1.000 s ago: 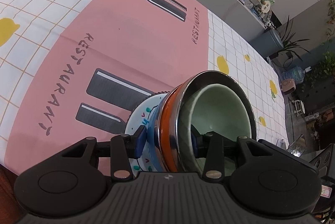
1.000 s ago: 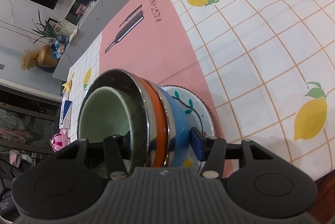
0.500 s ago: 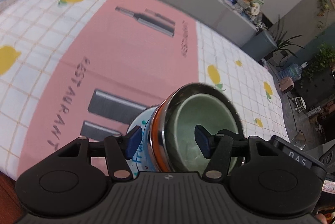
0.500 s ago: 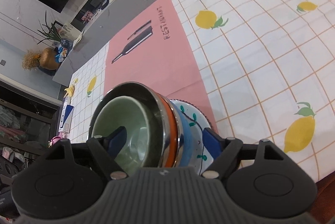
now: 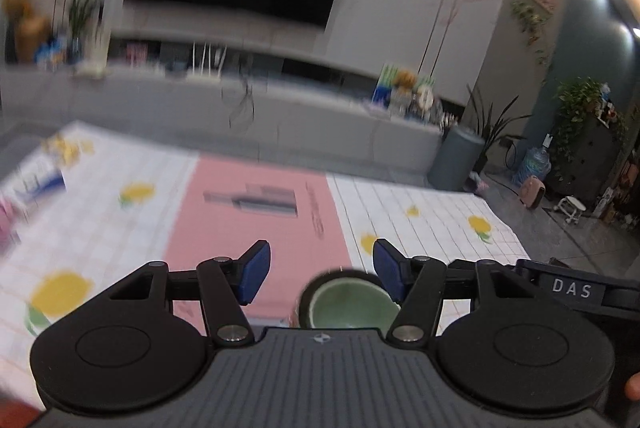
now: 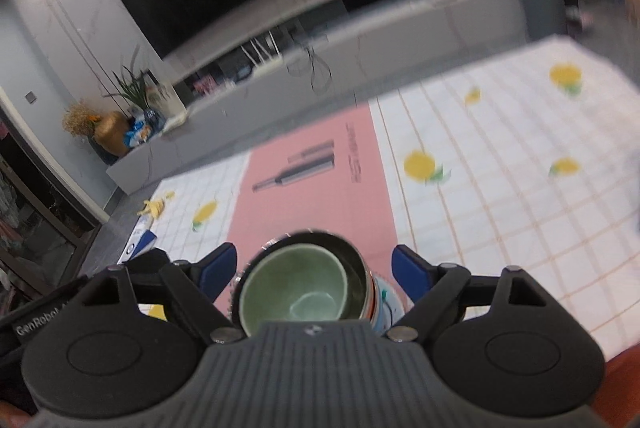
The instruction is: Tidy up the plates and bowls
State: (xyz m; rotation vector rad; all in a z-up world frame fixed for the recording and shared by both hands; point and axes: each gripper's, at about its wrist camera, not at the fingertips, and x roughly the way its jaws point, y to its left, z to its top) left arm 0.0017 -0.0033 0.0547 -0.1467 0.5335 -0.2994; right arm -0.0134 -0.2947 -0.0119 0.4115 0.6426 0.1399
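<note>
A stack of dishes stands on the pink strip of the tablecloth (image 6: 320,187). A pale green bowl (image 6: 292,296) sits inside a steel bowl (image 6: 354,264), over orange and blue bowls, on a white patterned plate (image 6: 386,298). My right gripper (image 6: 314,260) hangs above and behind the stack; its jaws are opening, with blue pads well clear on either side. In the left wrist view only the green bowl (image 5: 348,302) shows, low beneath my left gripper (image 5: 320,260), which is open and holds nothing. Both views are motion-blurred.
A blue and white box (image 6: 140,246) and a small yellow object (image 6: 154,207) lie near the cloth's far left corner. The table's reddish wooden edge (image 6: 624,368) runs close in front. Beyond the table are a grey cabinet (image 5: 280,115) and a dark screen.
Both grippers let go of the stack, opened wide, rose and tipped up towards level. The stack now sits low in both views, standing on the cloth.
</note>
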